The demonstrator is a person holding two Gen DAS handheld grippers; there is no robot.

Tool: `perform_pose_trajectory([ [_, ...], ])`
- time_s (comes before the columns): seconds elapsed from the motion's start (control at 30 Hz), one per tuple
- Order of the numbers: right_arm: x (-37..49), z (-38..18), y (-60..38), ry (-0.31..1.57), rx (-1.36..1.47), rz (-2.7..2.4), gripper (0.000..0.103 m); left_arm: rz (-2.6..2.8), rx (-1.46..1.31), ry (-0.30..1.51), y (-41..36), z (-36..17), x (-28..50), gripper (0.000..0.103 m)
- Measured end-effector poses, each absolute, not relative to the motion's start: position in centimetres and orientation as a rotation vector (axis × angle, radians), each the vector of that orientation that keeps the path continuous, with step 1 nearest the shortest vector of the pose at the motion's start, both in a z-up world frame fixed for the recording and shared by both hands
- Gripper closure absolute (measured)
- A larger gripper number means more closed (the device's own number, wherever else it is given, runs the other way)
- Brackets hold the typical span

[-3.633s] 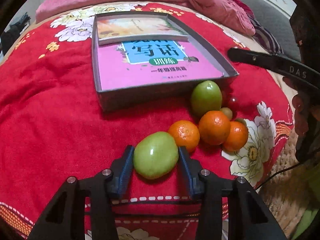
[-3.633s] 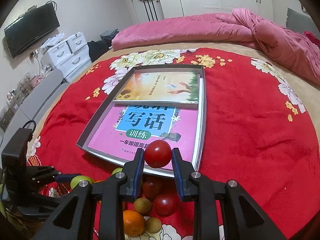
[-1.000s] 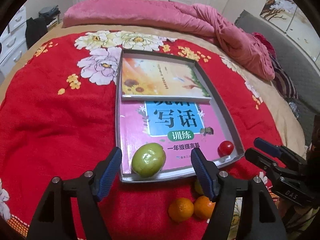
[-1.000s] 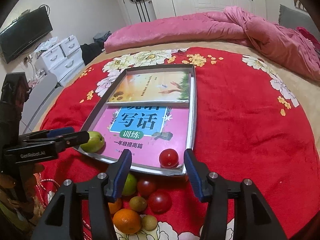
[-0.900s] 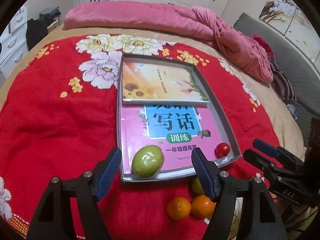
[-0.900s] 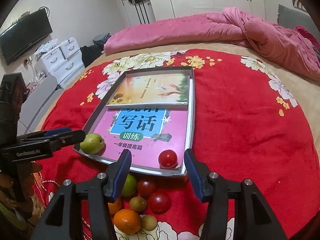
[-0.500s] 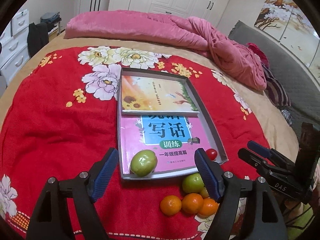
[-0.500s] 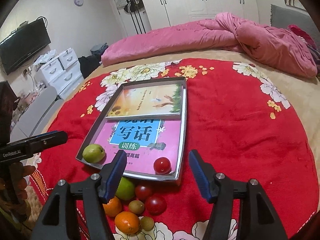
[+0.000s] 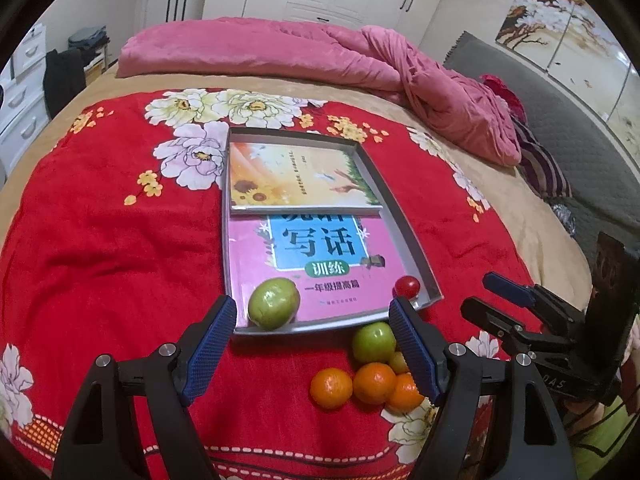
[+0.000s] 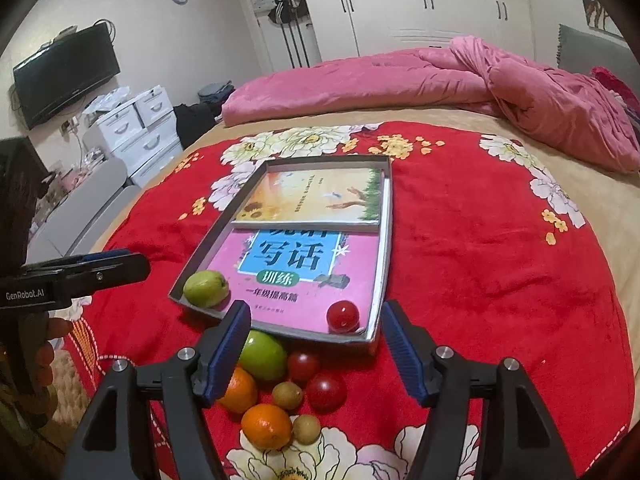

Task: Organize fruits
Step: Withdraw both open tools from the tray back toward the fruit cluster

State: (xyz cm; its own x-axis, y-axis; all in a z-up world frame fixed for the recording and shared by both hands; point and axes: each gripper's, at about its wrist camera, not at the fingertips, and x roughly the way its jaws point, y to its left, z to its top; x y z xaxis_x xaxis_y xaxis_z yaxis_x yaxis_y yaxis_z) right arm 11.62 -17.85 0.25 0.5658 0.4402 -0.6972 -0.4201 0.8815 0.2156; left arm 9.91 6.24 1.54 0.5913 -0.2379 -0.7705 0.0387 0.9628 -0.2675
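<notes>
While your left gripper (image 9: 312, 346) and right gripper (image 10: 316, 346) hover wide and empty – right jaws just widened – green fruit (image 9: 274, 303) and tomato (image 10: 343, 316) sit in the tray (image 10: 382, 248).

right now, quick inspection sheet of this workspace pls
surface: red floral blanket on a bed
job's things: green fruit and red tomato lie in the grey tray; loose fruit pile lies on the blanket in front of it
clutter: two books in the tray
grippers: left gripper and right gripper both open, empty; jaws have just been opening
cables: nothing seen
surroundings: pink duvet, TV, white drawers, wardrobe
</notes>
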Motion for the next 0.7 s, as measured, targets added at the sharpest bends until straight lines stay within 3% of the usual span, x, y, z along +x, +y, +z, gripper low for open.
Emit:
perform_pose_trajectory([
  [0.7, 7.9, -0.9, -16.1, 0.857, -0.07, 0.589, 0.036, -0.185, -0.138, 1.004, 4.9, -0.6, 7.4, 0.023],
])
